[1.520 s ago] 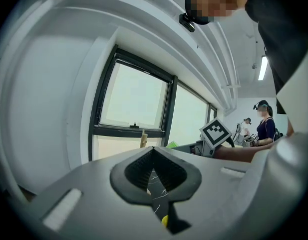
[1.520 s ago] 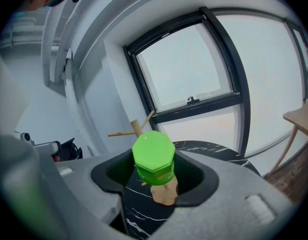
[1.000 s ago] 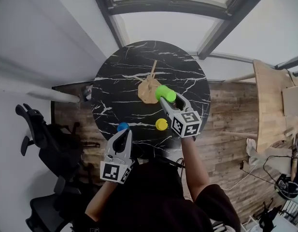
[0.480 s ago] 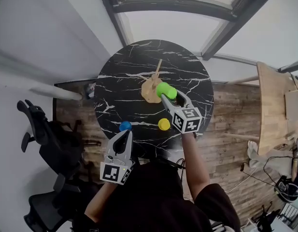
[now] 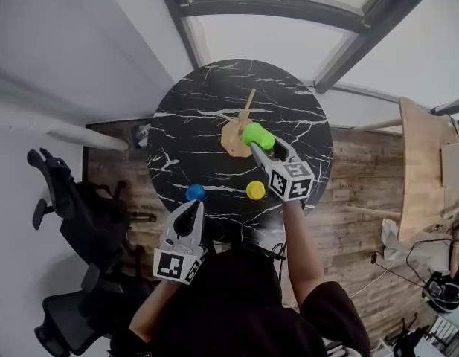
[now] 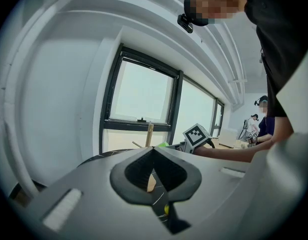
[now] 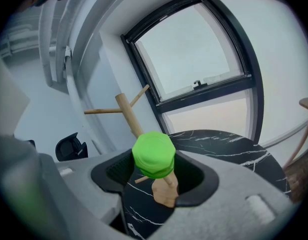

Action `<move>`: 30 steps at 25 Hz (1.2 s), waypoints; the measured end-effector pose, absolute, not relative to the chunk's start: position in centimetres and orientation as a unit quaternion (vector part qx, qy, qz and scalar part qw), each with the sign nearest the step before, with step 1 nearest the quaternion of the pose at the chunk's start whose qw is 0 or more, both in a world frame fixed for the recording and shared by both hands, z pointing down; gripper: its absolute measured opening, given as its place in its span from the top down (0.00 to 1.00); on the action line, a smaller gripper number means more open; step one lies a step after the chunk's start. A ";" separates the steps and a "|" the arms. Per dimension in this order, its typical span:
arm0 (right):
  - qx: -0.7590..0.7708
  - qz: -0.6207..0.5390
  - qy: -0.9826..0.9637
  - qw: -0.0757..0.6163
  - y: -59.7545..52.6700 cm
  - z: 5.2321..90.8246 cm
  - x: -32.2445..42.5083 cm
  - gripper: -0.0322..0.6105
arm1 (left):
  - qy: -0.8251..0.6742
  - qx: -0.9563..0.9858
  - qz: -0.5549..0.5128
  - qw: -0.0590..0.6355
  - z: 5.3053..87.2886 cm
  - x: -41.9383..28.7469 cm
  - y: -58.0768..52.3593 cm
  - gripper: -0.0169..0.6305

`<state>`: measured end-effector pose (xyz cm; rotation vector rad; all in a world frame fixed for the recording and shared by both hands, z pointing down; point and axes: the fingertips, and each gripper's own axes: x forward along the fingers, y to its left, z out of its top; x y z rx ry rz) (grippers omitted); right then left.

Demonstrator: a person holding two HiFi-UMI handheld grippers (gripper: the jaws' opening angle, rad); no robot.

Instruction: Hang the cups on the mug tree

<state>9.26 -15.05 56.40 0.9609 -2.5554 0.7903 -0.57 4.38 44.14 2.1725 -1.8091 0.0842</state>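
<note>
The right gripper, jaws pinching the green cup, has sunk closer to the mug tree on the bench; hanging looks imminent. The left gripper keeps its jaws pressed together, empty.

A wooden mug tree stood upright mid-worktop. A green cup, tipped sideways in the right gripper jaws, hung just beside its trunk. A blue cup and a yellow cup sat apart near the edge.

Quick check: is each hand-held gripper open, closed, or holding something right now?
Left hand-held gripper: closed, nothing between its jaws.
Right hand-held gripper: closed on the green cup.
</note>
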 end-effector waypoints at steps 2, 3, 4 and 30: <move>0.335 0.272 -0.890 0.150 -15.1 56.6 9.3 0.57 | -0.631 0.759 0.029 0.157 44.2 -0.6 4.4 0.98; 0.335 0.270 -0.890 0.151 -15.1 56.7 9.3 0.57 | -0.631 0.759 0.028 0.158 44.3 -0.6 4.4 0.98; 0.335 0.269 -0.890 0.152 -15.1 56.7 9.3 0.57 | -0.631 0.759 0.028 0.158 44.3 -0.6 4.5 0.98; 0.344 0.250 -0.892 0.151 -15.1 56.5 9.6 0.55 | -0.638 0.754 0.022 0.158 44.1 -1.4 5.4 0.98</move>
